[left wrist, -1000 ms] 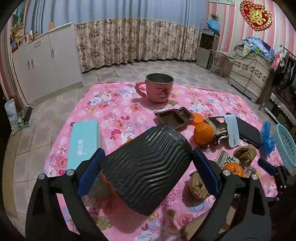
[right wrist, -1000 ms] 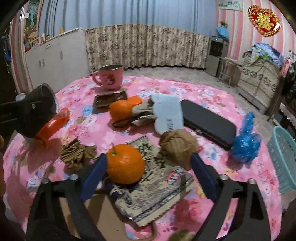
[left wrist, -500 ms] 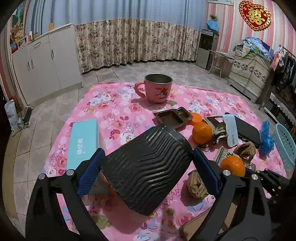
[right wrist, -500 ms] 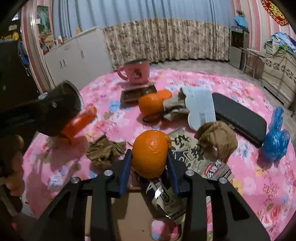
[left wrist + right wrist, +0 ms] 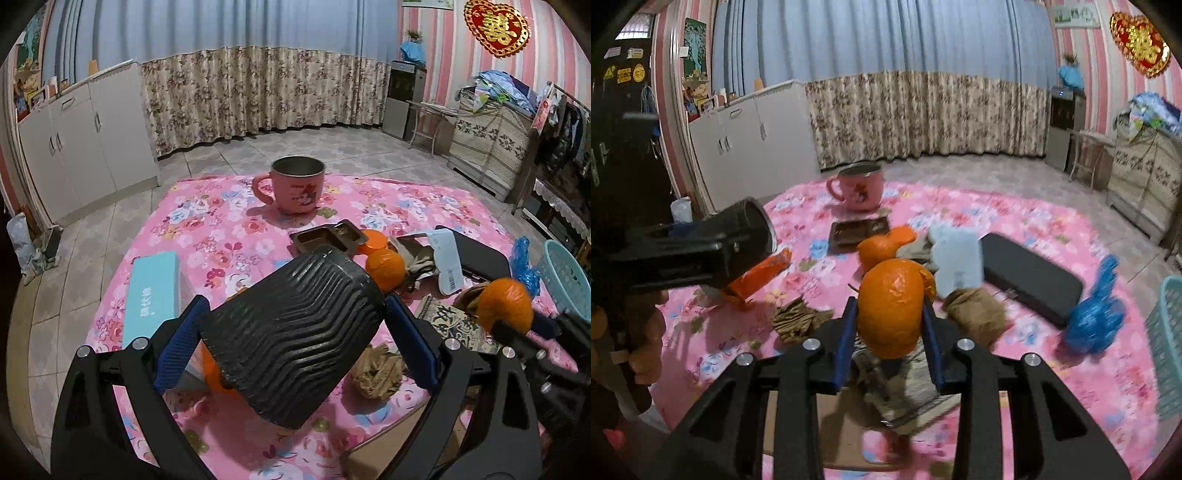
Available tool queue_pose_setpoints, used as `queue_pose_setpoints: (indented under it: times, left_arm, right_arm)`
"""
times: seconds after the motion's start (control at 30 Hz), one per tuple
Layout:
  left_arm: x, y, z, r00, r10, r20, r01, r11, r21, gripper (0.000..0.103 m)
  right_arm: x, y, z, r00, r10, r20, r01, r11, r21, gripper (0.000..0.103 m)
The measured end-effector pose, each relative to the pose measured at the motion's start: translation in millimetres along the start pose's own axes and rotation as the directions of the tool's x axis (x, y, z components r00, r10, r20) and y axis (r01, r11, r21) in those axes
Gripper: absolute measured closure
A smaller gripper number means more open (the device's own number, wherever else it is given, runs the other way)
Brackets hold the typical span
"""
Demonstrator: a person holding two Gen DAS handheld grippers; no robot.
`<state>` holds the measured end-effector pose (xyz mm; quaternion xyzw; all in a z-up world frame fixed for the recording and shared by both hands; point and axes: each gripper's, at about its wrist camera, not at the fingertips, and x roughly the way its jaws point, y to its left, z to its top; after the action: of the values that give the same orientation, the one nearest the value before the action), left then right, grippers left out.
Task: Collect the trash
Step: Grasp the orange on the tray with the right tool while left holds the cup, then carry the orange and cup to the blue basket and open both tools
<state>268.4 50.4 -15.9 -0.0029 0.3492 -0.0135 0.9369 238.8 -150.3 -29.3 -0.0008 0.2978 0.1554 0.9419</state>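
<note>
Left wrist view: the left gripper (image 5: 293,325) clamps a black ribbed bin (image 5: 291,328) tilted at frame centre; two oranges show.

Right wrist view: the right gripper (image 5: 889,325), having just narrowed, pinches a torn-peel orange (image 5: 892,306) mid-frame, above two brown paper wads.

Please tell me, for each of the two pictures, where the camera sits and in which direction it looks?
Left wrist view: sits on the left gripper, looks down over its fingers across the pink table; a black bin is clamped between them.
Right wrist view: sits on the right gripper, facing the same table; an orange is clamped; a hand shows at left.
Shared: pink mug, bin, orange, black case.
</note>
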Motion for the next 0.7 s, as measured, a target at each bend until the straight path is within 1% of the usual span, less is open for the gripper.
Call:
queue_pose_setpoints:
  times: [0.13,0.27,0.37,0.5,0.7]
  left_arm:
    - [-4.7,-14.7,4.0,1.000,-0.008,0.010,0.008,1.000,0.030,0.011]
    - [-16.8,-34.6,17.4,0.998,-0.030,0.048,0.028,0.999,0.043,0.011]
    - [-25.7,-54.4,28.5,0.996,-0.045,0.075,0.040,0.997,0.062,0.011]
    - [-28.3,-85.8,41.9,0.993,-0.066,0.093,0.057,0.994,0.098,0.011]
    - [-22.6,-139.0,57.6,0.989,-0.116,0.096,0.103,0.986,0.133,0.011]
  right_arm:
    - [-17.8,-21.8,7.1,0.999,-0.022,0.028,0.021,1.000,0.019,0.069]
    - [-35.9,-50.1,14.7,0.998,-0.038,0.045,0.036,0.998,0.048,0.069]
    - [-50.8,-74.1,22.4,0.995,-0.075,0.065,0.072,0.996,0.058,0.069]
    - [-66.3,-108.0,32.7,0.990,-0.123,0.076,0.117,0.991,0.071,0.069]
    - [-90.9,-166.8,39.4,0.971,-0.222,0.094,0.209,0.970,0.128,0.069]
